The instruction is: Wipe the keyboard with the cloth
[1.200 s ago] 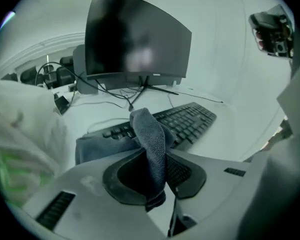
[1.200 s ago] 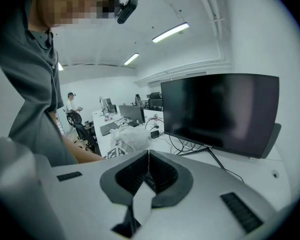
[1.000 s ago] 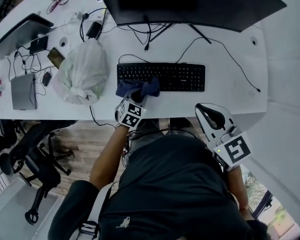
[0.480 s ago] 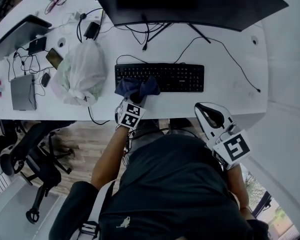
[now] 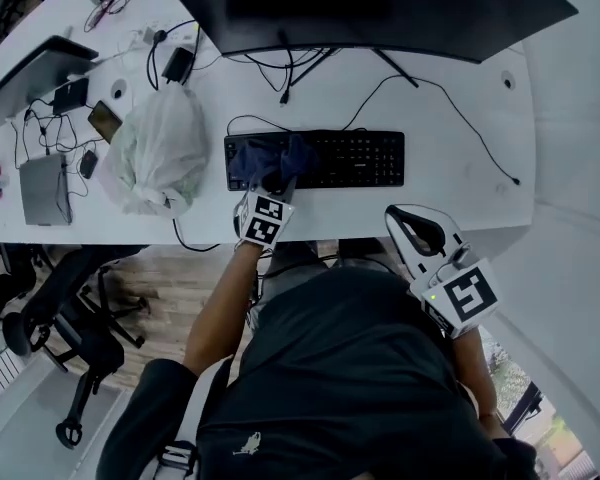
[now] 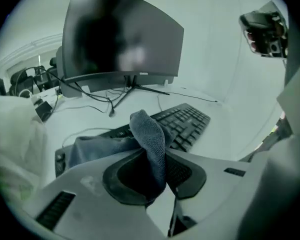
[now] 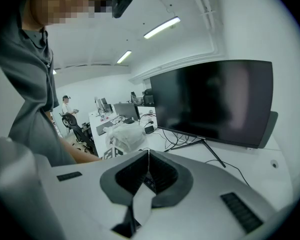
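Head view shows the left gripper (image 5: 277,182) clamped on a blue cloth (image 5: 263,158), which lies over the left end of the keyboard (image 5: 355,158) on the white desk (image 5: 470,173). Right gripper (image 5: 408,218) hangs at the desk's near edge, well apart from the keyboard, jaws closed together on nothing

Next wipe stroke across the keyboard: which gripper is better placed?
Left. The left gripper is shut on the cloth, which lies on the keyboard; the right gripper is shut and empty.
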Demonstrator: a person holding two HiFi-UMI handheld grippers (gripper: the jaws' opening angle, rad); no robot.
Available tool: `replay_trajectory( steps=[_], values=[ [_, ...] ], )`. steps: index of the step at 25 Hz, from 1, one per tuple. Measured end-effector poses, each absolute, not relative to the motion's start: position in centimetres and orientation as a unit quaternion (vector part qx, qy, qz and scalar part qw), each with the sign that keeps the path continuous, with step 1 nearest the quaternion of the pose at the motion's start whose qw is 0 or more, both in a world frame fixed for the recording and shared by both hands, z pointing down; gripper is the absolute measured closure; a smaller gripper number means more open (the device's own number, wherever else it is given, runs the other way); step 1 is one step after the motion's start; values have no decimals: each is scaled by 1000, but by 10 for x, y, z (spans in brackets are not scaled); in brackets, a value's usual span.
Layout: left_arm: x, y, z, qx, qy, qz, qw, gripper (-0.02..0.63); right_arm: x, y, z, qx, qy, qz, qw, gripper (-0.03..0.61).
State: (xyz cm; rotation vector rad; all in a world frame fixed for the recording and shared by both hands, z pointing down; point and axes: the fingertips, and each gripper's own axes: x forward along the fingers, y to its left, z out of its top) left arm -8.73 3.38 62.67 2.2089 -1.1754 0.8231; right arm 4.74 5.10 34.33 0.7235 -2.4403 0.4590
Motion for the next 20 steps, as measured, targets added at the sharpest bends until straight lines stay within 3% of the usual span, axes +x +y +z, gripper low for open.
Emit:
replay_trajectory(
  steps=[3,7,10,17,20],
  values=[
    [-61,58,623,827,-391,313,257,538,57,42,348,284,-899,184,277,569],
    [-68,-17,592,834,-413,310,195,538,49,38,346,269,-906,180,272,569],
    [-75,-45,604,827,-398,330,222,538,42,39,345,258,-912,177,267,569],
    [-32,66,626,841,-326,361,237,538,65,24,353,282,-900,194,270,569],
    [-34,45,615,848,-333,358,206,538,63,25,357,270,-905,199,262,569]
  ],
)
